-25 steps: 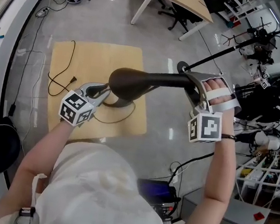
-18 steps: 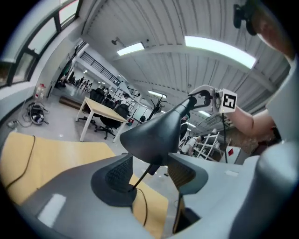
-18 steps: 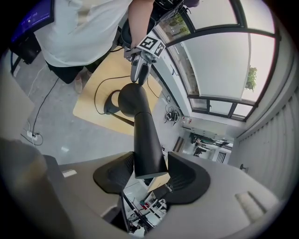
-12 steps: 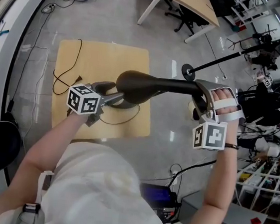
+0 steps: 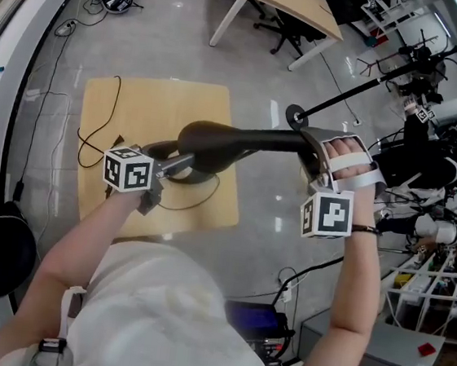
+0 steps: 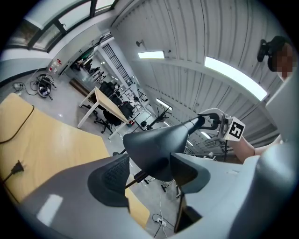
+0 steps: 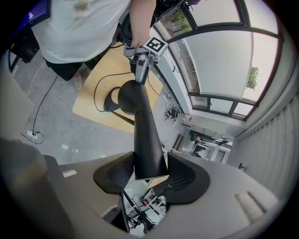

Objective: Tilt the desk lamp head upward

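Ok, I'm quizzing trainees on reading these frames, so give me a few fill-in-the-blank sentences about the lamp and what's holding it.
The right gripper is shut on the narrow end of the ____ lamp head.
The lamp's base stands on a ____ table.
The lamp's plug lies on the table, plugged into ____.
Missing words: black; wooden; nothing.
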`<action>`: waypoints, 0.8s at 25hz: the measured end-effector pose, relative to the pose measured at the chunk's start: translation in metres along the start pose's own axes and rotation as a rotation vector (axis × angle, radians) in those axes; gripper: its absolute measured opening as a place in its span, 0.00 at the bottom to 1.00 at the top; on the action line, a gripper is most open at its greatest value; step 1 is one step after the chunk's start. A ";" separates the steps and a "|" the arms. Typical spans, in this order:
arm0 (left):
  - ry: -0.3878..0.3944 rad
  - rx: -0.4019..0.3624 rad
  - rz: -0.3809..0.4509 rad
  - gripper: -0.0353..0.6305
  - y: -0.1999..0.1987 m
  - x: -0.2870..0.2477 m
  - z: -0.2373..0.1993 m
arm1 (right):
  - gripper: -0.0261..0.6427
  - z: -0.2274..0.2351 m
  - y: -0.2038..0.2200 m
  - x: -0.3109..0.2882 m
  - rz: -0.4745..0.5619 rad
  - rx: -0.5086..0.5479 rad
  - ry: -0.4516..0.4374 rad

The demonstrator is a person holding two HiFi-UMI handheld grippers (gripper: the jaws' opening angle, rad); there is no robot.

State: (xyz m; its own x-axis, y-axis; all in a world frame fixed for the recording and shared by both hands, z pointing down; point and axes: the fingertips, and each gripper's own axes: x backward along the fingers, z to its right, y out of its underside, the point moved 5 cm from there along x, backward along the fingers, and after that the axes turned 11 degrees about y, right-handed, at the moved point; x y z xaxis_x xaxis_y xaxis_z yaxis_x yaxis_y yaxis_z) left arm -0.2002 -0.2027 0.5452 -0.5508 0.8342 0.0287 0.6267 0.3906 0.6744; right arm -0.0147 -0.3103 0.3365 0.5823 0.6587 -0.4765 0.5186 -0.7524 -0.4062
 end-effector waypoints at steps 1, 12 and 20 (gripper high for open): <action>-0.006 -0.001 0.002 0.46 -0.001 0.002 -0.001 | 0.39 0.000 -0.001 -0.001 0.001 0.001 -0.002; -0.060 -0.105 0.009 0.45 -0.025 0.005 0.011 | 0.38 -0.007 0.011 -0.006 -0.035 -0.055 -0.010; -0.103 -0.197 0.033 0.45 -0.045 0.013 0.027 | 0.37 -0.016 0.017 -0.008 -0.075 -0.138 0.009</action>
State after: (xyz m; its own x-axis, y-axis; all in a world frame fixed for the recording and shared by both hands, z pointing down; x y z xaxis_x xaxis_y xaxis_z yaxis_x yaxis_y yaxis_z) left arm -0.2205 -0.1993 0.4955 -0.4660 0.8847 -0.0153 0.5181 0.2869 0.8058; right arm -0.0006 -0.3278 0.3460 0.5438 0.7136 -0.4417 0.6417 -0.6927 -0.3291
